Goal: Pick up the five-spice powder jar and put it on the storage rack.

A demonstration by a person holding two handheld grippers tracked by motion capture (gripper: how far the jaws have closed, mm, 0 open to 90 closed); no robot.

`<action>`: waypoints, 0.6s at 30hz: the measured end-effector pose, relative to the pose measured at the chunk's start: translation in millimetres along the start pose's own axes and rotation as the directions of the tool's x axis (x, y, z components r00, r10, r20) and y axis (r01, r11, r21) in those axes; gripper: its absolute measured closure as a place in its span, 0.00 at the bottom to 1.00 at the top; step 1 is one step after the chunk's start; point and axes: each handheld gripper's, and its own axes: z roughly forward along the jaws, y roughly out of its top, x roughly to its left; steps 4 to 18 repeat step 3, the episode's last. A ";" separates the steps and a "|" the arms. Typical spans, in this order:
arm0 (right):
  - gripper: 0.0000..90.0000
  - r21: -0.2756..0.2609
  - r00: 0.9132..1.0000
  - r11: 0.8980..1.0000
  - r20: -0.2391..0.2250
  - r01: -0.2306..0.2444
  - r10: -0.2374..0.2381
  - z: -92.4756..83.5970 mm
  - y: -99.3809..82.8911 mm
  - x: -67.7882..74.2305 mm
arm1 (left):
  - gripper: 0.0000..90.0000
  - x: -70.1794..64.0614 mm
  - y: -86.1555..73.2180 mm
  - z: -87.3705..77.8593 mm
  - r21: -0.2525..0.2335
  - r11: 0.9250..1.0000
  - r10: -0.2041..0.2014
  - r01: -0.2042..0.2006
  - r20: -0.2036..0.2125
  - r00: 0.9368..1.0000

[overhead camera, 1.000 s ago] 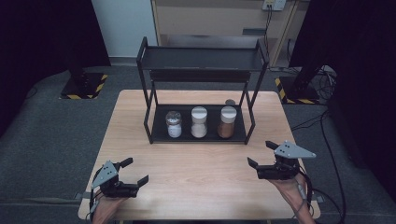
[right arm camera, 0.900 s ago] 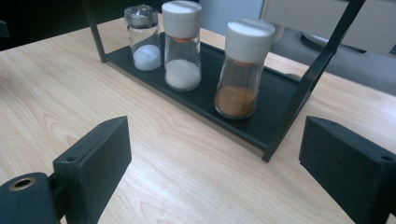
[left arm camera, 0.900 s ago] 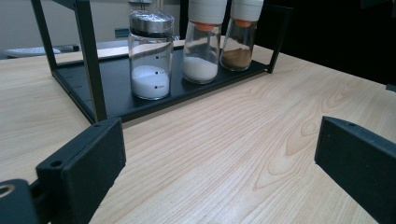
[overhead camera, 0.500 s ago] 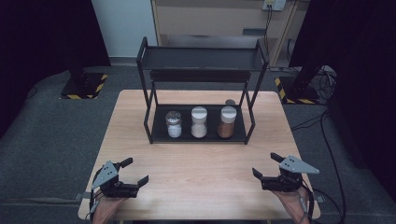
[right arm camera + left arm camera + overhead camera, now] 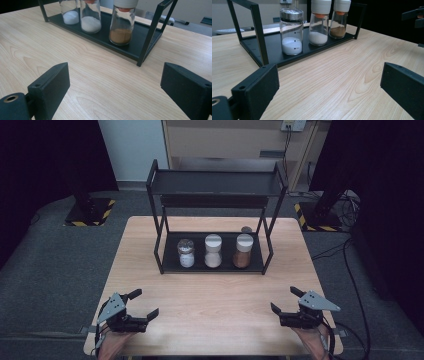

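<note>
Hovering at the lower corners of the high view, the left gripper (image 5: 142,303) and right gripper (image 5: 285,300) both gape wide, holding nothing. Three jars (image 5: 213,251) (two white-filled, one brown) stand in a row on the rack's (image 5: 159,251) bottom shelf at centre frame, well apart from both.

small jar (image 5: 246,229) behind rack (image 5: 159,255)

My left gripper (image 5: 141,306) and right gripper (image 5: 286,301) are black, each topped by a grey three-cornered plate, with blocky jaws and a trailing black cable.
</note>
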 end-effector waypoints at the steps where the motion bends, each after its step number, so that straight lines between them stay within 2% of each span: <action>1: 0.10 0.002 1.000 1.000 0.005 0.004 -0.004 -0.2 0.0 0.5 | 0.01 0.0 0.1 0.1 0.001 1.000 0.001 -0.001 0.000 1.000; 18: 0.10 -0.001 1.000 1.000 0.002 -0.003 0.003 -0.7 -0.8 -1.1 | 0.01 0.0 0.1 -0.1 0.001 1.000 0.001 -0.001 0.000 1.000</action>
